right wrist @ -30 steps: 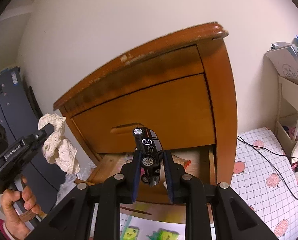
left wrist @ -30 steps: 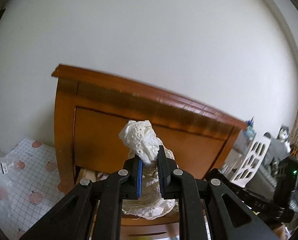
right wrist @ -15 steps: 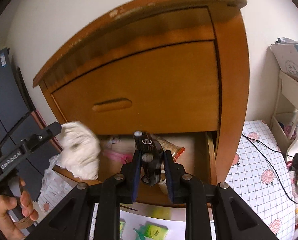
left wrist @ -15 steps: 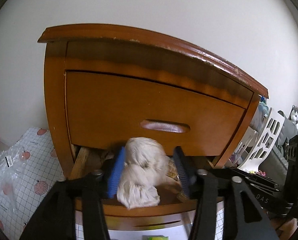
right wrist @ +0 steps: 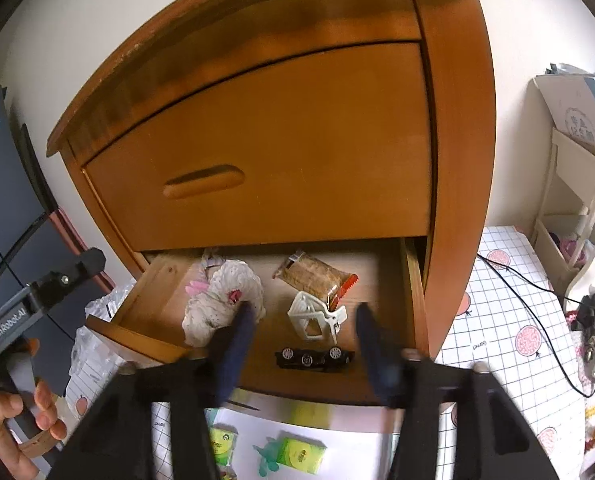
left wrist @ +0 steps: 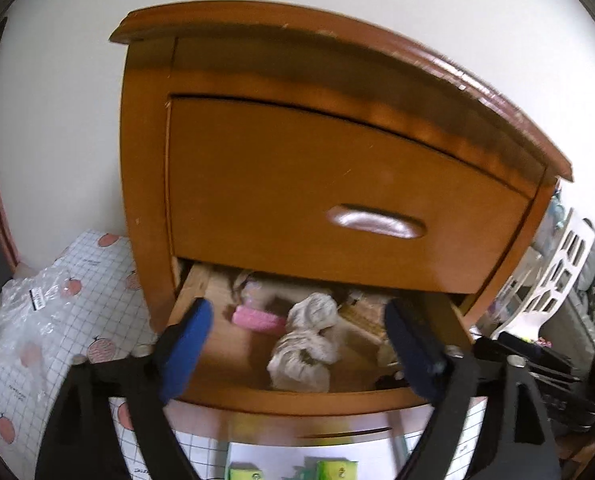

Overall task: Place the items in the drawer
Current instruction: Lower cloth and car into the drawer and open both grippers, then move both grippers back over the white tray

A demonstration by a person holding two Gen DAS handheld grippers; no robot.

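- Orange-brown wood: nightstand [right wrist: 297, 140]; its upper drawer front is shut, and the lower drawer [right wrist: 145, 336] is pulled out.
- Left gripper [left wrist: 301, 352]: jaws opening, already wide, nothing between the pads. The white lace cloth [left wrist: 305, 344] lies loose on the drawer floor beyond the fingertips.
- Right gripper [right wrist: 303, 346]: jaws opening, about half spread, pads clear of everything. The black toy car [right wrist: 314, 357] lies on its side on the drawer floor between the fingers, wheels facing the camera, at 6 o'clock in the drawer.
- Right wrist view, further drawer contents: white plastic clip [right wrist: 317, 316] at centre, brown snack packet [right wrist: 317, 278] at 12 o'clock, lace cloth at 9 o'clock.
- A hand [right wrist: 13, 420] holds the left gripper's handle at 8 o'clock of that view.
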